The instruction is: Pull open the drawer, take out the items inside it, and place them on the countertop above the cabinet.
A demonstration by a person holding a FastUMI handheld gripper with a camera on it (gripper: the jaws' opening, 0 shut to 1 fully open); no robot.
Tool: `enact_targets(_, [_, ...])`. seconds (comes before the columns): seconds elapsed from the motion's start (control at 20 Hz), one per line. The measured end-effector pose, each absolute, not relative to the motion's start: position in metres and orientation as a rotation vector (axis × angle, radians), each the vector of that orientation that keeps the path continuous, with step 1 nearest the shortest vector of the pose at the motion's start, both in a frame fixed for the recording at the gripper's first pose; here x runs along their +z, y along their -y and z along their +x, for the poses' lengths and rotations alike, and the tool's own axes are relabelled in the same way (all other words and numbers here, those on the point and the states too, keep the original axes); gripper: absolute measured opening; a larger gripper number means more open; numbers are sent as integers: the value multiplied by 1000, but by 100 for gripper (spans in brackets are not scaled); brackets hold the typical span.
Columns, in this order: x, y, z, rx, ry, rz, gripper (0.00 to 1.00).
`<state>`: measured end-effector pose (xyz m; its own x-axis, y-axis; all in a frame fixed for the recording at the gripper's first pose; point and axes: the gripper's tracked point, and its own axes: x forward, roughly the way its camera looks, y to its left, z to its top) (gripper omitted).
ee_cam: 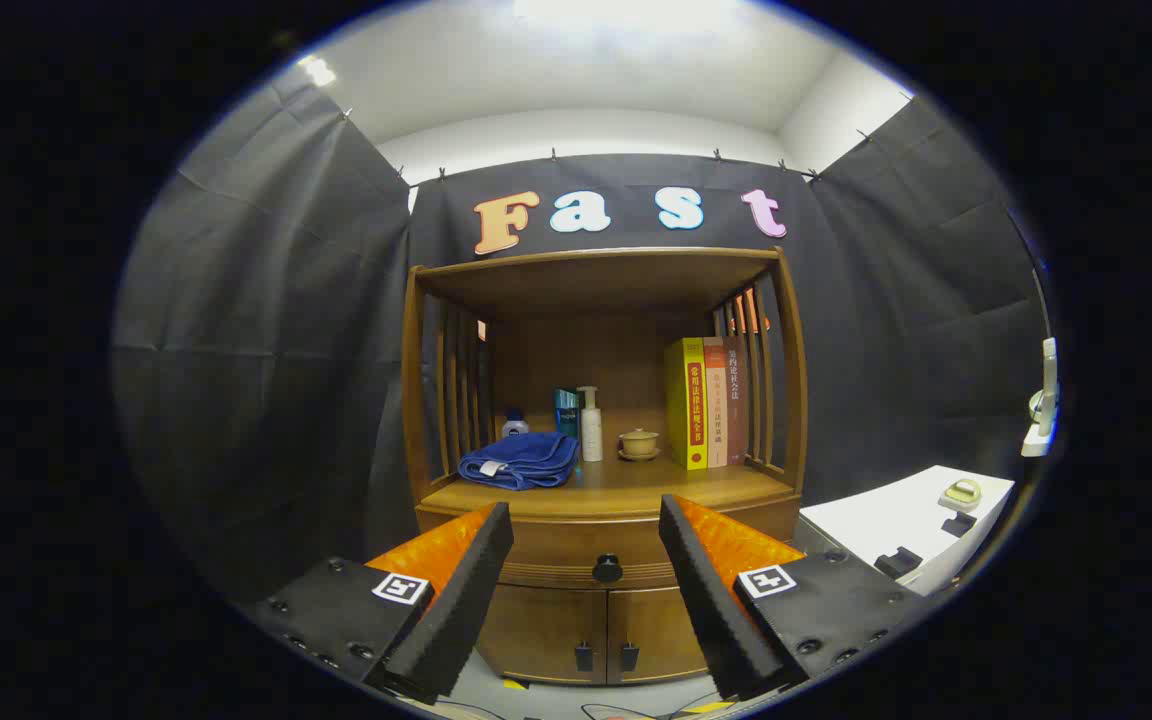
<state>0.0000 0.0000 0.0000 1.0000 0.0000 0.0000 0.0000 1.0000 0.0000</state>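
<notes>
A wooden cabinet (pixel 604 470) stands ahead against the booth's wall. Its drawer (pixel 586 560) is shut, with a round dark knob (pixel 607 569) at the middle of its front. My gripper (pixel 586 522) is open, its fingers wide apart, and the knob sits between and beyond the fingertips, some way off. Nothing is held between the fingers. The countertop (pixel 626 492) above the drawer carries a folded blue towel (pixel 520 460) on its left part. What lies inside the drawer is hidden.
Behind the towel stand bottles (pixel 590 424), a small lidded cup (pixel 638 443) and upright books (pixel 704 402) at the right. Two lower doors (pixel 591 630) sit beneath the drawer. A white table (pixel 901 525) with small objects is to the right of the cabinet.
</notes>
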Motion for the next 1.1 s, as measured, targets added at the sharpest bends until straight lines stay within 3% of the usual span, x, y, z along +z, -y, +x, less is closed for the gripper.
enact_targets(1.1, [-12,13,5,-14,-25,27,97])
